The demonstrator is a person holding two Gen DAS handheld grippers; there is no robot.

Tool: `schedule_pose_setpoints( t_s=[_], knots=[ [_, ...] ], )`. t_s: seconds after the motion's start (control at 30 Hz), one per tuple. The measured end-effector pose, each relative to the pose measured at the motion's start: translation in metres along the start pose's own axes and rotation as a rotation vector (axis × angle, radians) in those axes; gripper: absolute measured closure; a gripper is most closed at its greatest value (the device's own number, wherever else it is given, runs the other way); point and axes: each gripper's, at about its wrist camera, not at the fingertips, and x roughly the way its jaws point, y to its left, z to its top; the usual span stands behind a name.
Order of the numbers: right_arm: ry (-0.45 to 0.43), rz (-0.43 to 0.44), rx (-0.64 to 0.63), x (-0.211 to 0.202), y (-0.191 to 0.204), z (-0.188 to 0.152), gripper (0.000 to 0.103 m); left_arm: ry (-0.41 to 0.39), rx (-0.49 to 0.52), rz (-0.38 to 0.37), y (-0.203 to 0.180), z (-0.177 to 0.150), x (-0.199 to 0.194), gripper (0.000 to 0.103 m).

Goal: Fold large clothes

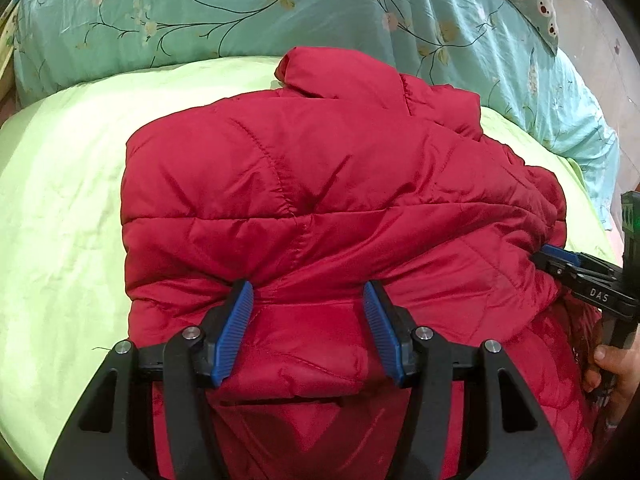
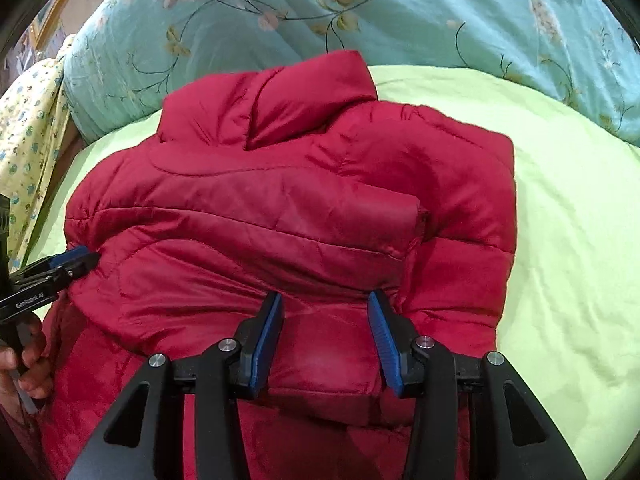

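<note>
Both jaws stand partway apart, clamping bunched folds of a red jacket (image 1: pixel 320 184): left gripper (image 1: pixel 308 292) and right gripper (image 2: pixel 326 300) hold its near hem, folded over on a green sheet (image 1: pixel 60 200) before a floral quilt (image 1: pixel 200 4).

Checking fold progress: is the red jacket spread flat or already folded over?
Partly folded. The red jacket lies bunched on the green sheet, its near part doubled over and a sleeve laid across the body; the collar stands up.

surface: bed (image 1: pixel 60 208) covered with light green sheet | laid on it: red quilted jacket (image 1: pixel 320 184), collar toward far edge | far edge: floral turquoise quilt (image 1: pixel 240 8) bunched along bed
</note>
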Motion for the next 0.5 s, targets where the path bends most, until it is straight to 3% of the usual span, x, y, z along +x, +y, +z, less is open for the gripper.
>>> schedule_pose_setpoints(
  t_s=[0.17, 0.33, 0.5],
  knots=[
    [0.002, 0.001, 0.01, 0.002, -0.002, -0.001, 0.058, -0.011, 0.005, -0.004, 0.0, -0.003, -0.02, 0.046],
    [0.018, -0.023, 0.002, 0.004, 0.003, 0.003, 0.058, 0.032, 0.011, 0.002, 0.004, -0.003, -0.003, 0.046],
    [0.024, 0.05, 0.109, -0.033, -0.006, -0.001, 0.055, 0.027, -0.015, -0.011, 0.006, 0.0, -0.01, 0.046]
  ],
)
